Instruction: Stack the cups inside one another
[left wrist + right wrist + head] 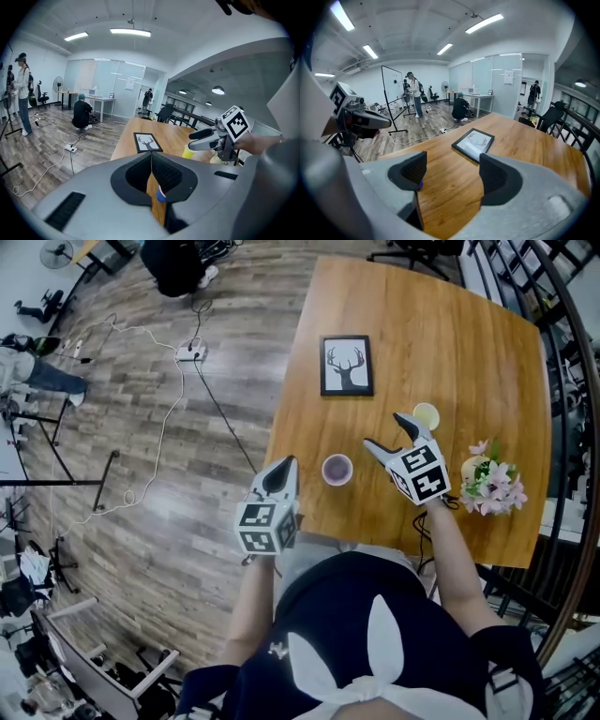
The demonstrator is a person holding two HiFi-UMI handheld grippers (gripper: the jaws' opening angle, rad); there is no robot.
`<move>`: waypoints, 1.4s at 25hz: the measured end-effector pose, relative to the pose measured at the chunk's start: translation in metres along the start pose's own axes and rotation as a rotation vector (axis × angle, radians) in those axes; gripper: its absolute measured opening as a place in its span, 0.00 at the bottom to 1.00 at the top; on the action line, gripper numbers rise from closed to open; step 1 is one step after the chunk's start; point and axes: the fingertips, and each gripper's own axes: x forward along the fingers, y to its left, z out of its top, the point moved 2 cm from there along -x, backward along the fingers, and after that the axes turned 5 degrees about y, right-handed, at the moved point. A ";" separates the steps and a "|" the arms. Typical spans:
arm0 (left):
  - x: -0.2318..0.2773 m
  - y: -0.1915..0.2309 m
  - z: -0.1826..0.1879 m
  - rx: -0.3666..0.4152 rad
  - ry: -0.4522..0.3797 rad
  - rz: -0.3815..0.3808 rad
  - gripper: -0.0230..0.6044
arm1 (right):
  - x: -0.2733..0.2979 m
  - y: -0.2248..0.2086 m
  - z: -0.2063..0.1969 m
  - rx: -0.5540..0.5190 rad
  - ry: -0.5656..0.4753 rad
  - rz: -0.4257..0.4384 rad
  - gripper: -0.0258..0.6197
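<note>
**Cups standing apart on table; neither gripper holding one**

The frame (346,365), which is showing a black stag's head on white, is lying flat on the table (469,343) and is serving as the reference here.

The purple cup (337,469) is standing upright on the person's side of the frame, close to the table's near edge. The yellow cup (426,415) is standing upright to the frame's near right, apart from the purple cup. The flowers (492,486) are sitting farther to the frame's right, by the table's far-right edge.

The left gripper (283,470) is hovering to the frame's near left, over the table's edge and clear of the purple cup. Its jaws are pressing together with only a thin slit between them, and they are gripping nothing.

The right gripper (386,432) is hovering to the frame's near right, just beside the yellow cup. Its jaws are spreading wide, with only bare table showing between them.

Each gripper's cube (420,472) is displaying black-and-white square code markers.
</note>
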 end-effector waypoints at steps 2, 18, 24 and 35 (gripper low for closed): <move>0.004 -0.002 0.003 0.007 -0.002 -0.009 0.07 | -0.007 -0.016 -0.001 0.019 -0.009 -0.035 0.58; 0.030 -0.019 0.024 0.070 0.019 -0.068 0.07 | -0.038 -0.084 -0.027 0.164 -0.009 -0.203 0.58; 0.038 -0.023 0.027 0.086 0.028 -0.082 0.07 | -0.040 -0.101 -0.044 0.228 0.005 -0.256 0.58; 0.053 -0.022 0.031 0.072 0.030 -0.081 0.07 | -0.026 -0.126 -0.069 0.330 0.016 -0.302 0.58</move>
